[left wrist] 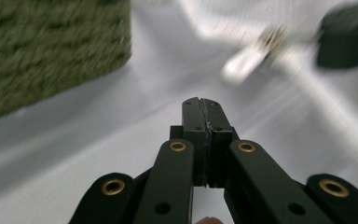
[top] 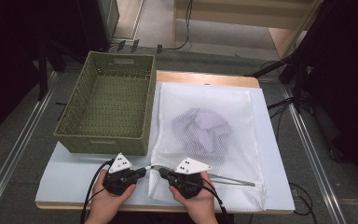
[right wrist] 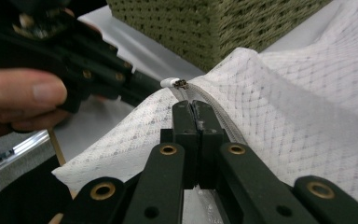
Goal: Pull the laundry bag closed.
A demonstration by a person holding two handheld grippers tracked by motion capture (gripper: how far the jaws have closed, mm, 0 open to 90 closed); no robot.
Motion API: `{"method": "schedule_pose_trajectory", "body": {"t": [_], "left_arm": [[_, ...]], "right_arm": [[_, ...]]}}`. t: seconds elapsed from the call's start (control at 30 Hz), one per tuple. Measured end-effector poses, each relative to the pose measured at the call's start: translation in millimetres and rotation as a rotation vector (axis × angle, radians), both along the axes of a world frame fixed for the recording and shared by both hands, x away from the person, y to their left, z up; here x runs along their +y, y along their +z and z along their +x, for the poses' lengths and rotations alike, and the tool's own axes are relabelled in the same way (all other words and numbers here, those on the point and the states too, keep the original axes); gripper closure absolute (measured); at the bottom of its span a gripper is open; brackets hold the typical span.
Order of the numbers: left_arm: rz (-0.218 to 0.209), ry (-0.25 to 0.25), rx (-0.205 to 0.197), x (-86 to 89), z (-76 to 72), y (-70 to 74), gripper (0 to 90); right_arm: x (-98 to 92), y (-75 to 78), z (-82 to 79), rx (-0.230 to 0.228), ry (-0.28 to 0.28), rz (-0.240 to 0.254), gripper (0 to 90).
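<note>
A white mesh laundry bag lies on the table with pale folded clothing inside it. Its zipper runs along the near edge, and the pull sits at the left end. My right gripper is shut on the bag's zipper edge just behind the pull, and the mesh rises in a ridge there. In the high view this gripper points left. My left gripper faces it, tip close to the pull. Its jaws are shut with nothing between them, and the blurred pull lies ahead.
A green woven basket stands empty at the left, its near wall just beyond the left gripper. A white cover lies over the table, with the wooden edge at the back. Cables trail from both grippers toward the person.
</note>
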State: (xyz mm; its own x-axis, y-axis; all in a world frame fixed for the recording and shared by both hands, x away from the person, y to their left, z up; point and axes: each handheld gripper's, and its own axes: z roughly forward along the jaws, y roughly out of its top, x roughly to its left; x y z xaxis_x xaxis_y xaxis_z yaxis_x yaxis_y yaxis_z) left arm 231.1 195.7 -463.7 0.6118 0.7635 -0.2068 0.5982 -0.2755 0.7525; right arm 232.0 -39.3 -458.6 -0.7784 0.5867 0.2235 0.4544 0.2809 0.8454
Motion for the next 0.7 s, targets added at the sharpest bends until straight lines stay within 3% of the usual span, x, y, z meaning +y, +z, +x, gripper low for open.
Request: {"method": "schedule_pose_trajectory", "body": {"t": [0.07,0.13,0.23,0.3,0.4,0.57,0.7], "left_arm": [[-0.008,0.004,-0.038,-3.0,-1.0,6.2,90.0],[-0.043,0.006,-0.062,-5.0,-2.4,12.0,89.8],[-0.093,-0.030,-0.085,-7.1,-4.4,14.0,87.8],[-0.086,-0.036,-0.082,-7.0,-4.9,13.4,84.0],[-0.097,0.001,-0.024,0.7,-3.0,9.9,77.0],[-0.190,-0.031,0.116,16.2,-0.4,-0.8,65.0],[-0.239,-0.056,0.166,15.4,3.5,-4.4,58.9]], "right_arm": [[1.1,-2.3,-0.4,0.003,0.004,-0.012,90.0],[2.6,-4.2,-1.1,0.003,0.007,-0.017,90.0],[4.7,-6.7,-1.7,0.007,0.012,-0.028,90.0],[5.2,-8.2,-1.4,0.006,0.011,-0.034,90.0],[4.8,-9.0,-1.3,0.008,0.001,-0.036,90.0],[2.8,-9.4,-0.9,0.004,-0.009,-0.040,90.0],[3.5,-9.6,-0.9,0.003,-0.010,-0.039,90.0]]}}
